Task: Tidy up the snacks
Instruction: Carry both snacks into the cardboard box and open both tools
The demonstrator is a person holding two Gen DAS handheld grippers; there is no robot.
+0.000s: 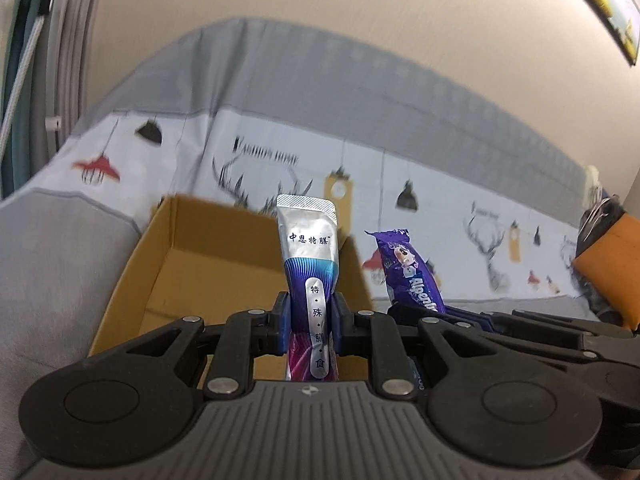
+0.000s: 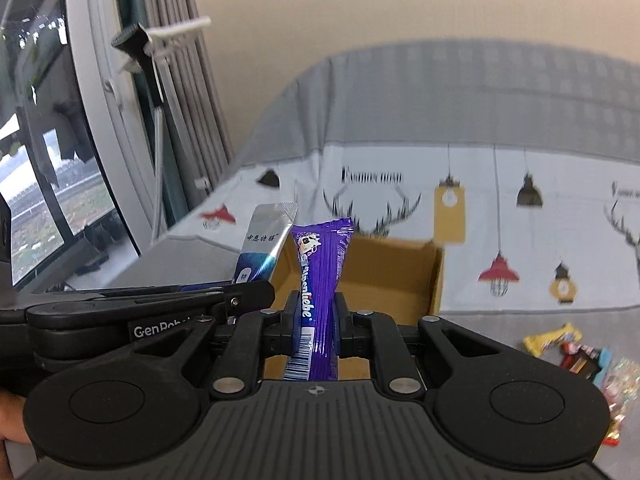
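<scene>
My left gripper (image 1: 311, 316) is shut on a silver and blue sachet (image 1: 310, 248) with Chinese print, held upright above an open cardboard box (image 1: 160, 264). My right gripper (image 2: 318, 320) is shut on a purple Alpenliebe candy stick (image 2: 320, 276), also upright, in front of the same box (image 2: 400, 276). The two grippers are side by side: the purple stick (image 1: 412, 272) shows to the right in the left wrist view, and the sachet (image 2: 264, 248) shows to the left in the right wrist view. The visible part of the box is empty.
The box sits on a sofa with a grey and white printed cover (image 1: 460, 208). Several loose wrapped snacks (image 2: 580, 360) lie on the seat at the right. An orange object (image 1: 612, 264) is at the far right. A window and curtains (image 2: 80, 140) stand to the left.
</scene>
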